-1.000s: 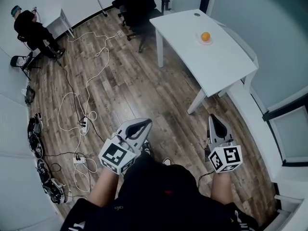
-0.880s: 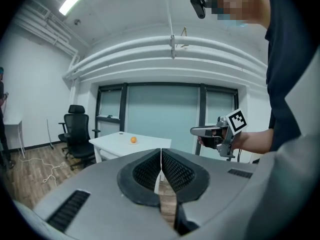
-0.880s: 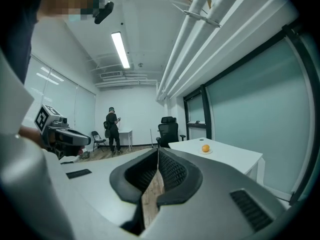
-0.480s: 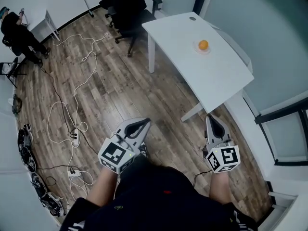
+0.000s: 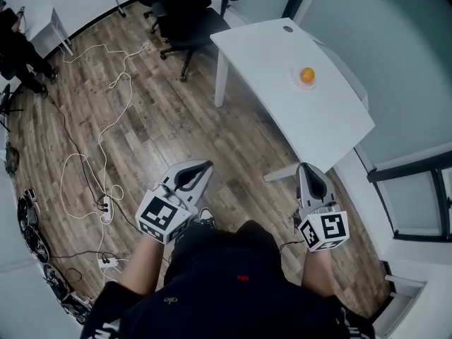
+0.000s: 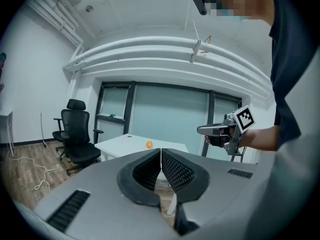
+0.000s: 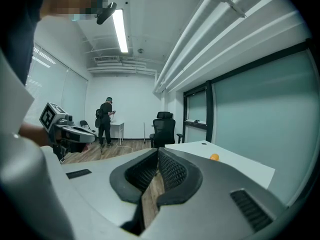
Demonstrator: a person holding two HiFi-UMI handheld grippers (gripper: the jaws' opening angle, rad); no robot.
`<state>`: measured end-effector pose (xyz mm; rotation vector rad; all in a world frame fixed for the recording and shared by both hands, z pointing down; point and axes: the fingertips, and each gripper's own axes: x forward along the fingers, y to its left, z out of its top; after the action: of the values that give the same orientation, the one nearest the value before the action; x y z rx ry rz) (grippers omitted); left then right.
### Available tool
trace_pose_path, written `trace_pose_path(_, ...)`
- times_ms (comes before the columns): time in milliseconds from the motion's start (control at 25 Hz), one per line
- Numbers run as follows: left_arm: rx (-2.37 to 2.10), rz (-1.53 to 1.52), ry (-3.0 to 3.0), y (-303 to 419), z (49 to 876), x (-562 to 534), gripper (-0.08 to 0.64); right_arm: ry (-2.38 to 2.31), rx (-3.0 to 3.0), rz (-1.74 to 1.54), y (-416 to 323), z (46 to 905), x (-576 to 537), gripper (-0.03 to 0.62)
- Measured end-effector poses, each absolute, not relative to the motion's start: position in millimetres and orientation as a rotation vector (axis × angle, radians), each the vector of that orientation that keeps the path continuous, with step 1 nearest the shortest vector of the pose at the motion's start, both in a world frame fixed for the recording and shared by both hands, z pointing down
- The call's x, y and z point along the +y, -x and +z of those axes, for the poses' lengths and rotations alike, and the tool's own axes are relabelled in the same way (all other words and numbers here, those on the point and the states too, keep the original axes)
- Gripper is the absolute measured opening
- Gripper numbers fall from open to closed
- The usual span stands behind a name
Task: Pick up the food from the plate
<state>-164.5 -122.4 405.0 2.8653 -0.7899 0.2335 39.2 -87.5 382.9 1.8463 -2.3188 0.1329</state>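
A small orange piece of food (image 5: 307,75) sits on a white plate (image 5: 297,81) on the white table (image 5: 282,55), far ahead of me; it also shows as an orange dot (image 6: 149,144) in the left gripper view and the same orange food (image 7: 214,157) in the right gripper view. My left gripper (image 5: 207,166) is held near my body over the wooden floor, jaws together and empty. My right gripper (image 5: 305,168) is level with the table's near corner, also shut and empty. Both are well short of the plate.
A black office chair (image 5: 180,9) stands at the table's far end. White cables (image 5: 106,119) trail over the floor at left, with power strips (image 5: 107,262) and gear along the wall. A person (image 7: 105,120) stands by a small white desk (image 5: 44,21) far back.
The view has shifted forward and right: the table and the orange food sit nearer and lower in the head view. Both grippers stay shut in front of my body.
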Motion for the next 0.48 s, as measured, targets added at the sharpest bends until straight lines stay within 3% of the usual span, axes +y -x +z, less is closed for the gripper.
trace_pose_path(480, -0.764, 0.267, -2.865, 159, 412, -214, 0.023, -1.901, -2.285, 0.200, -57, 397, -187, 0.025)
